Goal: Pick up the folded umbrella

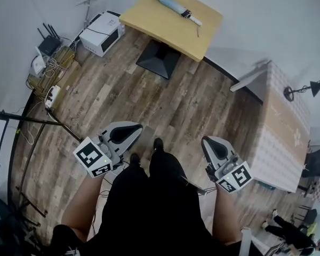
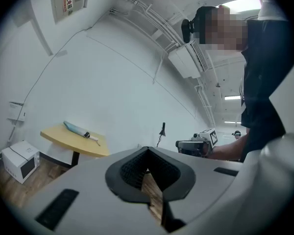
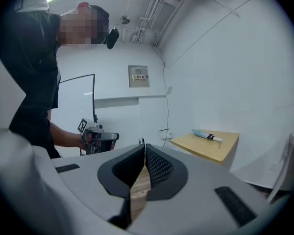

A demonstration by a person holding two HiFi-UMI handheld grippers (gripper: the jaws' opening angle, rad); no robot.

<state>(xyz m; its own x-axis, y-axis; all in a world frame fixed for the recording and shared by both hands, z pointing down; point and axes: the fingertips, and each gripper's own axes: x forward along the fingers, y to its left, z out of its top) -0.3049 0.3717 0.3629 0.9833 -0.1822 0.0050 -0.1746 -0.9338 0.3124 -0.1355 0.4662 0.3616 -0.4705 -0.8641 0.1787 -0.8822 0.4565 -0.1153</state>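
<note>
Wood-plank flooring (image 1: 149, 97) stretches from the person's shoes to a small yellow table (image 1: 165, 30) on a black pedestal foot against the pale wall. The folded umbrella (image 1: 173, 4) lies flat and diagonal near the table's back edge. Its light blue canopy is banded shut near the white handle, so it lies as one slim bundle. The handle points toward the table's right side, with a thin cord trailing off it. It has the tabletop to itself, which leaves room to come at it from either side.

Both gripper views catch it far off: small on the table from the left (image 2: 78, 129) and again from the right (image 3: 206, 135).

Left of the table a white microwave (image 1: 101, 33) sits on the floor, with a router and a tangle of cables beyond it along the wall. To the right stands a longer table under a patterned cloth (image 1: 282, 127), a black lamp (image 1: 309, 87) beside it.

The person stands well apart from the umbrella. The left claw (image 1: 129, 131) and right claw (image 1: 212, 145) are held low on either side of the dark trousers, aimed roughly forward. Each has its jaws pressed together at the tips with nothing between them, only floor showing through the notch. This reads as a resting carry: nothing is within reach, so the reach has not begun. Walking to the table and spreading one claw look like the first needs.
</note>
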